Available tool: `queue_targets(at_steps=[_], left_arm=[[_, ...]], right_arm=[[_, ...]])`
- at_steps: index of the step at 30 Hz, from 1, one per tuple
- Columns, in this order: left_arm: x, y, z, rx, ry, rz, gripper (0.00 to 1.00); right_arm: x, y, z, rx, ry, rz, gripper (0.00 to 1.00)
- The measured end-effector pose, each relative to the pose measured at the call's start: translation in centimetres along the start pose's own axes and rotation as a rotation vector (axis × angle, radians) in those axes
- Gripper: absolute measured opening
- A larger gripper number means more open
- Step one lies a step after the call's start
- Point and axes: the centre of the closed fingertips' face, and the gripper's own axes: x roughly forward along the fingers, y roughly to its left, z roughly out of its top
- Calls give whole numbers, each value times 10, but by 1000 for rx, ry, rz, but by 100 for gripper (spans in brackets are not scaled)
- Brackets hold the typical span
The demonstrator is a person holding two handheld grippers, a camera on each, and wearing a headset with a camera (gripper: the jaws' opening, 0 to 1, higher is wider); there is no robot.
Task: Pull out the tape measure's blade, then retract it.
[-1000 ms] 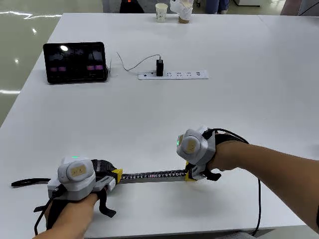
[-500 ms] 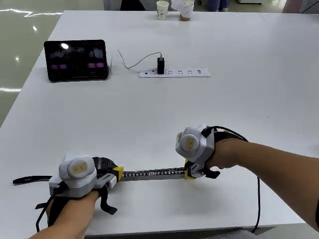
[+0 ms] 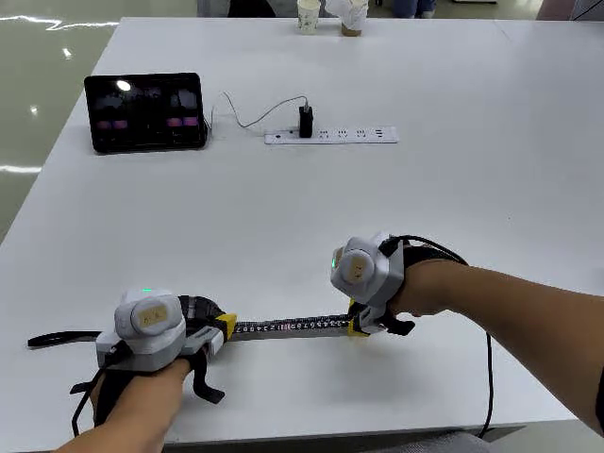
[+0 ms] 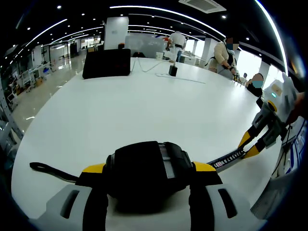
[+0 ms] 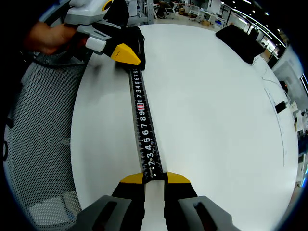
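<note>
The tape measure's black case (image 4: 144, 168) sits on the white table (image 3: 283, 217) between the yellow-tipped jaws of my left gripper (image 4: 150, 169), which is shut on it. In the head view the case (image 3: 200, 311) lies at the lower left under the left gripper (image 3: 213, 330). The numbered blade (image 3: 288, 327) runs flat to the right. My right gripper (image 3: 356, 327) is shut on its tip. In the right gripper view the blade (image 5: 143, 125) stretches from the right gripper (image 5: 155, 179) to the case (image 5: 130, 36).
A dark tablet (image 3: 144, 111) stands at the back left. A white power strip (image 3: 330, 136) with a black charger lies behind the work. Paper cups (image 3: 309, 16) sit at the far edge. A black strap (image 3: 61, 338) trails left. The table's front edge is close.
The view has shifted slightly. The stretch of blade between the two grippers looks a little shorter than a second ago; both grips are unchanged.
</note>
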Motion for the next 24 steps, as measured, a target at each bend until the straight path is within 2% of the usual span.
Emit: queue_targets(at_steps=[20,24], left_arm=[[1,0,0,-1,0,-1,64],[0,0,0,-2,2,-2,64]], right_arm=[[3,0,8,3,-2,-1,11],[4,0,10,-15,-3,2,11]])
